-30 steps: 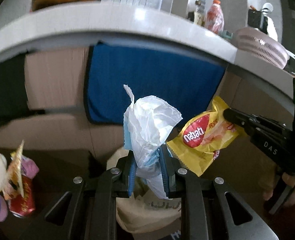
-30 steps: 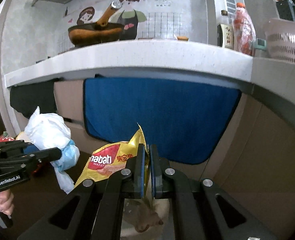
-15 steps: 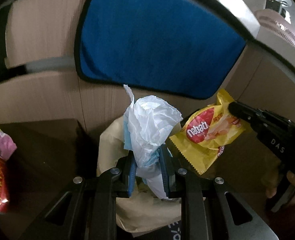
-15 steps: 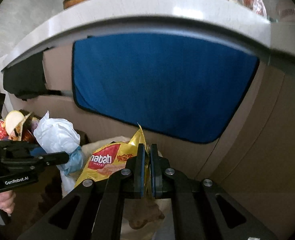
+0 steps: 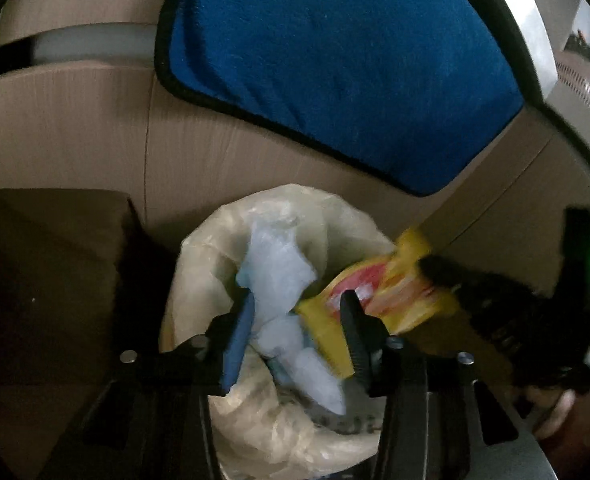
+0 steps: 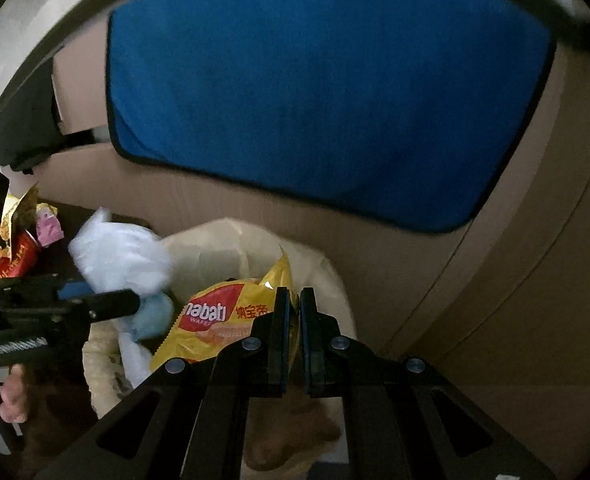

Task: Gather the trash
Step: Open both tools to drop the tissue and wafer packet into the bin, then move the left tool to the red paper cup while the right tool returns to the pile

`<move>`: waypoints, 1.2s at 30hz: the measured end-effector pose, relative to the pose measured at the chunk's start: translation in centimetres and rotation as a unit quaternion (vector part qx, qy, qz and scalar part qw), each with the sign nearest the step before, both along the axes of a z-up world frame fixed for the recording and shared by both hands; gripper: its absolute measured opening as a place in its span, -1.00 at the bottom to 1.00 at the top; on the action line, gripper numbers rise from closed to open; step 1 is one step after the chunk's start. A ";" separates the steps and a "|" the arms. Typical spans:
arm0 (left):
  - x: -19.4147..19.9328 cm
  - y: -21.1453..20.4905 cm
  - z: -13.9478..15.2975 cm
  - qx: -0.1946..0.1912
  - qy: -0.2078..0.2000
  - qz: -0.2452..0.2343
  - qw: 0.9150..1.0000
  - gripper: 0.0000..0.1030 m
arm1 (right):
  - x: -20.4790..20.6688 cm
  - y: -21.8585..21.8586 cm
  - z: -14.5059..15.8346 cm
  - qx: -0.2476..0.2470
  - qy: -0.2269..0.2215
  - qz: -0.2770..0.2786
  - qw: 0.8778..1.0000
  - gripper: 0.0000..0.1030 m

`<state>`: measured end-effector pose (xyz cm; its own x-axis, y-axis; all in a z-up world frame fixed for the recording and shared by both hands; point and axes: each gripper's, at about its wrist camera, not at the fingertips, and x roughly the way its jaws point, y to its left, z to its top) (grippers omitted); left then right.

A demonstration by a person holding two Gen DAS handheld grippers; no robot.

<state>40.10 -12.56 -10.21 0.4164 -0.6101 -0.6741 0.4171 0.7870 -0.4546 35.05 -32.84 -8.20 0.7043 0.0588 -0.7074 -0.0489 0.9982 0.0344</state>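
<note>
My left gripper is open over the mouth of the bin lined with a pale plastic bag. The crumpled white and blue tissue wad sits loose between its fingers, blurred, above the bag opening. My right gripper is shut on the yellow Nabati wafer wrapper, held over the same bag. The wrapper also shows in the left wrist view, beside the wad. The tissue wad and the left gripper show at the left of the right wrist view.
A blue towel hangs on the cardboard-coloured cabinet front behind the bin. A dark brown box stands left of the bin. More trash, a red can and wrappers, sits at far left.
Both grippers have dropped lower over the bin. My left gripper has opened and let go of the tissue wad, which is dropping into the bag. The right still grips the wrapper.
</note>
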 end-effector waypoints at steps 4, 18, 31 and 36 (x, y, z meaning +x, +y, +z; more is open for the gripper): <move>0.1 1.1 1.1 -0.007 -0.004 0.012 1.000 -0.05 | 0.7 0.2 -1.7 0.043 0.026 0.019 0.999 -0.84; -6.5 13.8 7.1 0.045 -0.142 0.177 0.973 -0.05 | -1.9 -0.6 3.0 0.058 -0.053 -0.035 0.996 -0.57; -11.4 28.7 5.5 0.072 -0.131 0.294 0.944 -0.05 | -2.5 9.6 5.7 0.084 -0.087 0.057 0.991 -0.57; -12.3 33.5 3.7 0.064 -0.105 0.322 0.939 -0.05 | -1.6 15.4 4.8 0.096 -0.062 0.116 0.987 -0.57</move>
<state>27.77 20.92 -6.54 0.8030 -0.1052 -0.5867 -0.0947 0.9492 -0.3000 33.49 -17.48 -3.38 0.7371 0.3525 -0.5765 -0.2902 0.9356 0.2010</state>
